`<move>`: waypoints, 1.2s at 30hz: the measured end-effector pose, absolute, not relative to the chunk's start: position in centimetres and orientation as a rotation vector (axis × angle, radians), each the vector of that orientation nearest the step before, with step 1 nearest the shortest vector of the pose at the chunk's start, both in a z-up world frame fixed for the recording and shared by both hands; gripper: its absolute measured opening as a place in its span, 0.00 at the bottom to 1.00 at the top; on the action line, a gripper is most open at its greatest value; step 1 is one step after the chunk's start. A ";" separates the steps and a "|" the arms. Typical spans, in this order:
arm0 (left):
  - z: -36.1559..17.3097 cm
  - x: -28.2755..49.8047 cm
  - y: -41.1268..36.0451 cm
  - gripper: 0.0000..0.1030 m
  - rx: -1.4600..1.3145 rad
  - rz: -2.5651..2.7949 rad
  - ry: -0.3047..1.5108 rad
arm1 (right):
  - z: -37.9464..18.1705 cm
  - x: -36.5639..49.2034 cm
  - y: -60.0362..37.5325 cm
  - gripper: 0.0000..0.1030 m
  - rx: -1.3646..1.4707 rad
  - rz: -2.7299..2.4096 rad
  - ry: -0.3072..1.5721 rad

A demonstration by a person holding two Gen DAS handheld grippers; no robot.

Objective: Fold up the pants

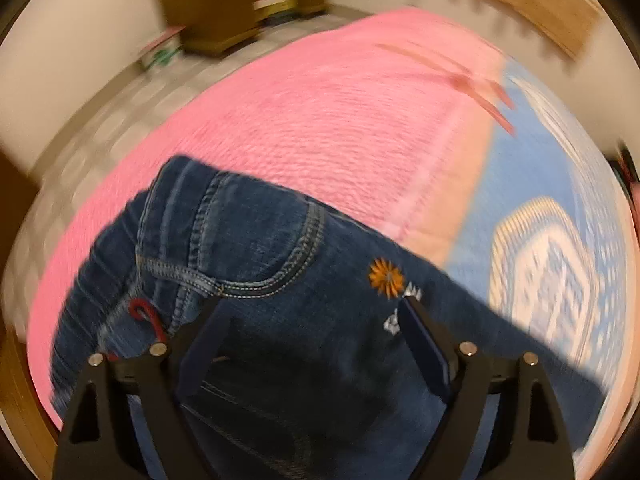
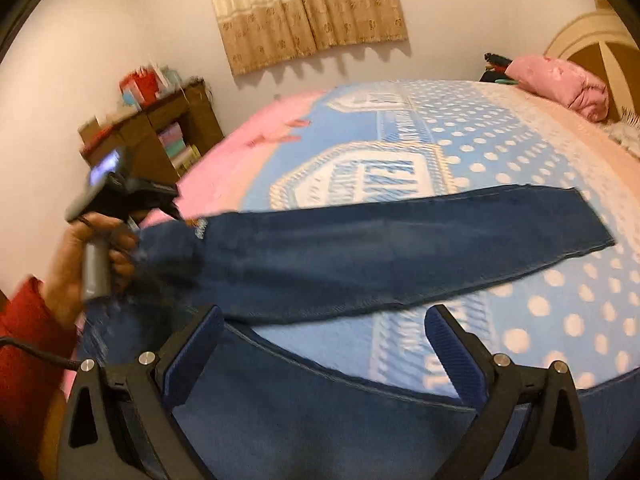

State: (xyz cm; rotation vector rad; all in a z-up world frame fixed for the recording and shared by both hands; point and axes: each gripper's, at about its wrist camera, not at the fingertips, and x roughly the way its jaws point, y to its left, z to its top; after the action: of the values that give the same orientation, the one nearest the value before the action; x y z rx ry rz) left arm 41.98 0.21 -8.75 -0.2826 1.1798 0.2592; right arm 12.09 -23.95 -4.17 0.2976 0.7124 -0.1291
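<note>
Dark blue denim jeans (image 2: 360, 256) lie on the bed (image 2: 520, 168), one leg stretched flat toward the far side with its hem squared off. From the left wrist view the waist end shows: a curved pocket edged in pale double stitching, a ribbed waistband bunched at the left, a red loop (image 1: 146, 314), and an orange embroidered flower (image 1: 386, 278) with a small white motif beside it.

Under the jeans, the bed cover is part pink with a ridged, quilted texture (image 1: 320, 128), part pale blue with white dots and lettering.

Left claw (image 1: 310, 304) points steeply down over the pocket area, fingers spread, nothing pinched. Right claw (image 2: 324, 320) is also spread wide, its ribbed blue pads (image 2: 456, 352) above the near denim edge, gripping nothing. A hand (image 2: 80, 264) with a red sleeve holds the left tool's handle.
</note>
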 end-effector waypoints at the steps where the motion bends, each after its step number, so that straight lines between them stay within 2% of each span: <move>1: -8.9 42.1 0.3 0.85 -0.320 0.298 1.181 | -4.4 12.3 -23.8 0.99 0.310 -0.123 0.706; 4: -9.4 43.1 1.1 0.85 -0.501 0.456 1.146 | -6.0 11.8 -23.1 0.99 0.315 -0.117 0.727; 6: -10.2 43.7 0.8 0.85 -0.526 0.529 1.158 | -7.4 11.3 -23.2 0.99 0.316 -0.121 0.766; 12: -14.1 46.4 -1.8 0.85 -0.403 0.684 1.207 | -10.0 7.4 -26.4 0.99 0.369 -0.197 0.841; 15: -14.6 45.9 -2.6 0.85 -0.372 0.717 1.159 | -10.3 5.3 -28.9 0.99 0.386 -0.275 0.848; 16: -14.7 45.8 -2.8 0.78 -0.367 0.711 1.153 | -10.5 4.6 -30.0 0.99 0.410 -0.305 0.849; 17: -14.8 45.8 -3.3 0.64 -0.343 0.673 1.149 | -10.5 4.3 -30.4 0.99 0.424 -0.316 0.849; 18: -14.7 45.6 -3.8 0.55 -0.317 0.641 1.146 | -10.7 4.0 -31.1 0.99 0.447 -0.330 0.849; 19: -14.8 45.1 -4.6 0.40 -0.300 0.629 1.143 | -10.9 3.7 -31.7 0.99 0.472 -0.346 0.848; 22: -14.4 43.8 -4.5 0.19 -0.311 0.573 1.121 | -10.9 3.1 -32.6 0.99 0.527 -0.367 0.830; 28: -12.4 40.6 -0.2 0.08 -0.521 0.305 1.058 | -9.6 2.6 -32.4 0.99 0.528 -0.365 0.795; 36: -7.9 34.6 2.3 0.07 -0.527 0.031 0.883 | -8.8 0.3 -32.6 0.99 0.531 -0.414 0.789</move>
State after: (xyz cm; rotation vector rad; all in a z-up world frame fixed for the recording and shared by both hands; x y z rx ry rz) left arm 34.55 2.32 -7.87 -0.5268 0.8829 0.0306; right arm 0.33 -32.63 -8.83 0.5307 0.7885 -0.4141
